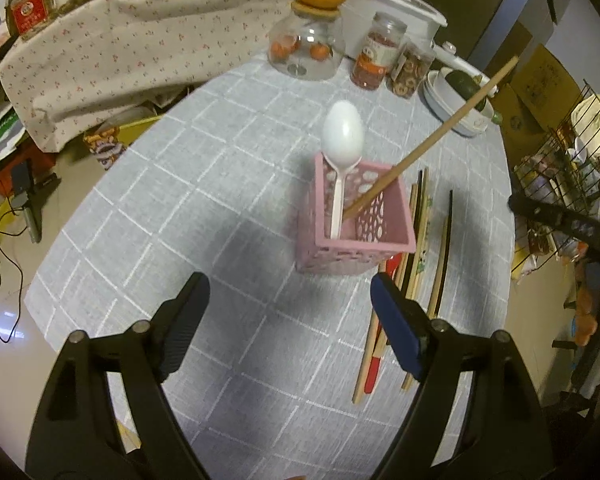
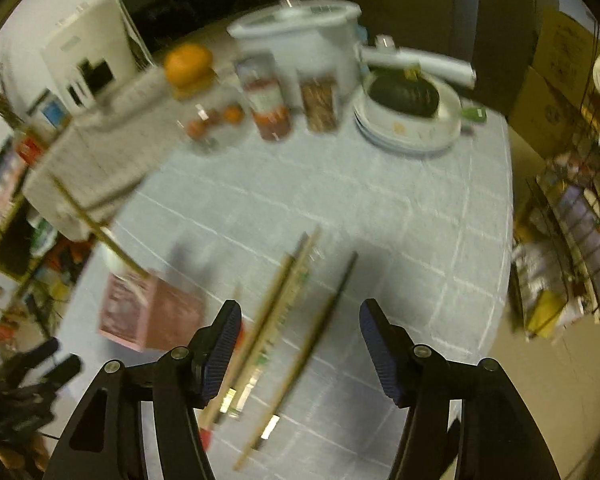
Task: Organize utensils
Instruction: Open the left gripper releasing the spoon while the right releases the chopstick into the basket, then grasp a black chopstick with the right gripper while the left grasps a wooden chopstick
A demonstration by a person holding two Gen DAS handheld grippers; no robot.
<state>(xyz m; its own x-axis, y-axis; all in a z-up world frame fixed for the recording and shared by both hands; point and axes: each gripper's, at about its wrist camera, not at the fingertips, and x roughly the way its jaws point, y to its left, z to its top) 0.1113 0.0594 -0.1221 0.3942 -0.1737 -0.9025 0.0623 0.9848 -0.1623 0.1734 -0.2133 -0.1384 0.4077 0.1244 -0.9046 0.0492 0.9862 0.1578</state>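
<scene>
Dim warm indoor light, left view sharp, right view motion-blurred (heavily), fisheye edges bent and vignetted

Round table [image 1: 204, 200] under grey-blue windowpane-check cloth. Beyond tabletop's far left edge, lower surface draped in floral cloth [image 1: 112, 40]. Glossy pale floor [image 1: 4, 320] at left, black cables trailing across it. Cardboard boxes [image 1: 540, 80] past far right edge; wire rack [image 1: 572, 152] at right. Dim, warm indoor light; right wrist view blurred.

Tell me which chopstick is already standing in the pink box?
The light wooden chopstick leaning out of the pink box, beside the white spoon. The others lie flat on the tablecloth.
</scene>
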